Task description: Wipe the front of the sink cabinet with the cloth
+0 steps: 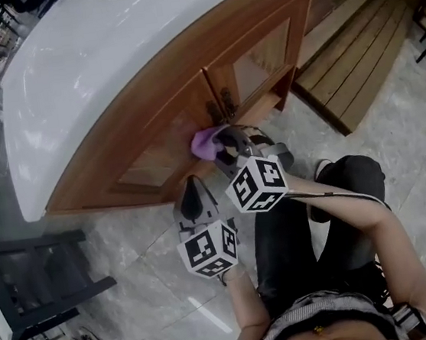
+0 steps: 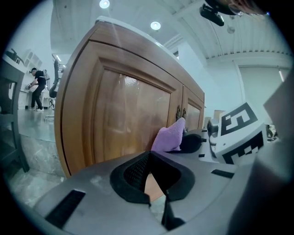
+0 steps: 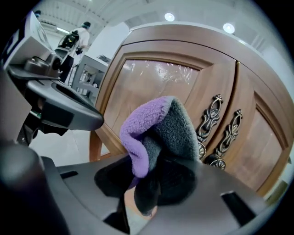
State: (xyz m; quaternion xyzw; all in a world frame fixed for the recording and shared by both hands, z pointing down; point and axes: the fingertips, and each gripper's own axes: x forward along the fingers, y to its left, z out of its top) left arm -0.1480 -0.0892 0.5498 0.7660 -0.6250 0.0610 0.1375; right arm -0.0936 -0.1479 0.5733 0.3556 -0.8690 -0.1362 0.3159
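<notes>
The sink cabinet point(image 1: 147, 139) is brown wood with two panelled doors under a white top point(image 1: 91, 57). My right gripper point(image 1: 225, 144) is shut on a purple and grey cloth point(image 1: 205, 142), which sits against the left door just below the ornate metal handles point(image 1: 221, 109). In the right gripper view the cloth point(image 3: 156, 133) bulges out of the jaws, with the handles point(image 3: 209, 120) just to its right. My left gripper point(image 1: 192, 197) is shut with nothing in it, low by the cabinet's bottom edge. From the left gripper view I see the cloth point(image 2: 169, 136) touching the door point(image 2: 124, 114).
A slatted wooden platform point(image 1: 361, 55) lies on the tiled floor right of the cabinet. A dark chair frame point(image 1: 34, 280) stands at the left. My legs and one shoe point(image 1: 322, 167) are close behind the grippers. A person point(image 2: 36, 87) stands far off in the room.
</notes>
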